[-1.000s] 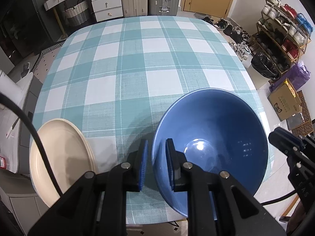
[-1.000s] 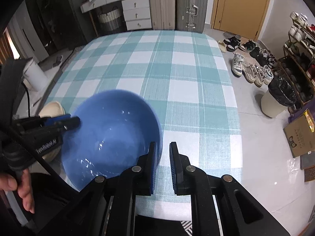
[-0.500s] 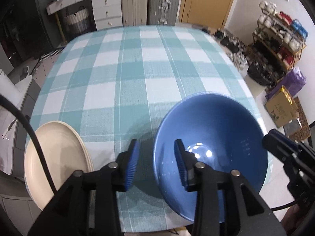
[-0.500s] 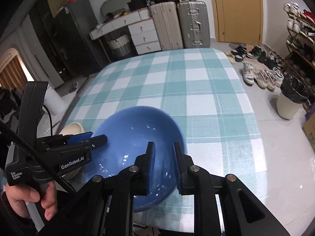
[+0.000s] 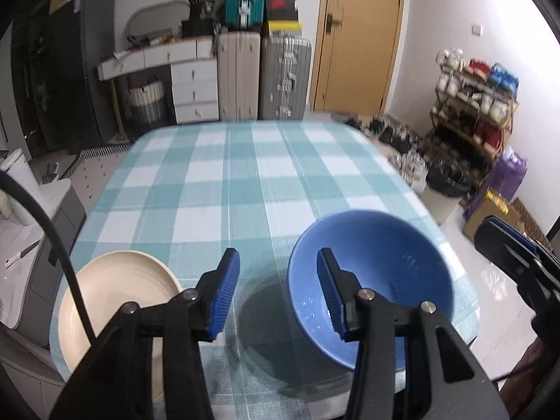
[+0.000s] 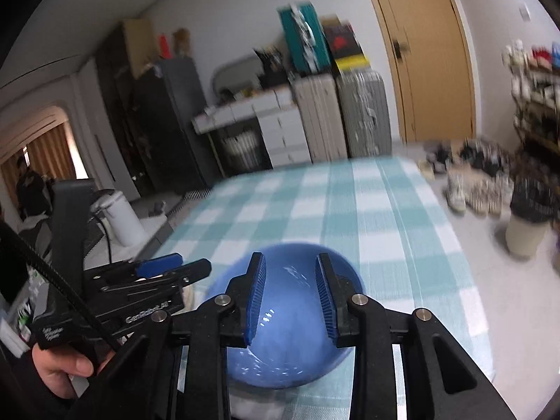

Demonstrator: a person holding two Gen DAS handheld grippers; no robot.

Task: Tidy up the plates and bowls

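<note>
Left gripper [image 5: 276, 294] jaws spread, just been opening, nothing pinched; the blue bowl's [image 5: 388, 280] near-left rim sits behind its right pad, contact not discernible. Right gripper [image 6: 288, 299] jaws parted too, recently widening, bowl [image 6: 290, 343] seen between and beyond the pads, not squeezed. Right view is motion-blurred; bowl rim edges soft, its lower part hidden by the gripper body. Earlier both grippers pinched the bowl's rim on opposite sides; now released, and both views look more level across the room. Bowl: deep, glossy, upright on the checked tablecloth [image 5: 245, 182] near the front right corner. Cream plate [image 5: 119, 290] at front left edge, partly covered by a cable [image 5: 52, 238] and gripper body.
</note>
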